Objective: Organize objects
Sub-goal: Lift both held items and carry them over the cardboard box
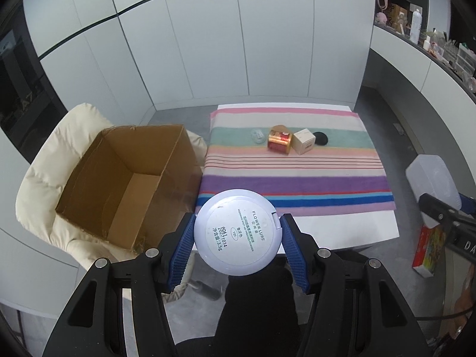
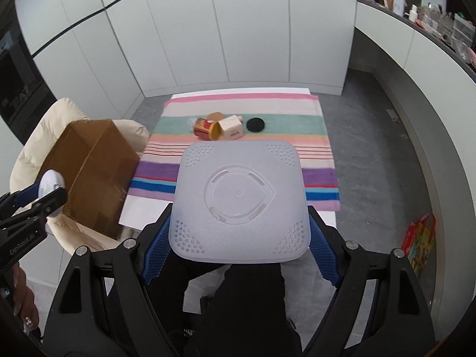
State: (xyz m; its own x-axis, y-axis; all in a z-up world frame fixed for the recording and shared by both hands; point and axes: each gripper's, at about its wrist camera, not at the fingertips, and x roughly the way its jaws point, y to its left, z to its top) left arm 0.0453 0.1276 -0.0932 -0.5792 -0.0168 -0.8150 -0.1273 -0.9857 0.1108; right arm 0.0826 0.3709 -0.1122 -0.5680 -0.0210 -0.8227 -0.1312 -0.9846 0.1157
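Left hand-held gripper (image 1: pixel 237 239) pinches a round compact (image 1: pixel 237 232); right hand-held gripper (image 2: pixel 241 233) clamps a translucent square lid (image 2: pixel 240 200), both above the counter's (image 1: pixel 372 226) bare near edge.

Lavender compact (image 1: pixel 238 232), frosted white lid (image 2: pixel 239 199), brown cardboard box (image 1: pixel 128 178), multicoloured striped towel (image 1: pixel 297 178), cream cushion (image 1: pixel 38 184)

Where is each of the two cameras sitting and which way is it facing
Left wrist view: on the left gripper, tilted down over its powder compact toward the cardboard box and striped towel; dark trouser legs below.
Right wrist view: on the right gripper, tilted down over its translucent square lid toward the same towel; a hand at the left edge.
Shared: towel, box, gold tin, cream box, black disc; each sees the other gripper.
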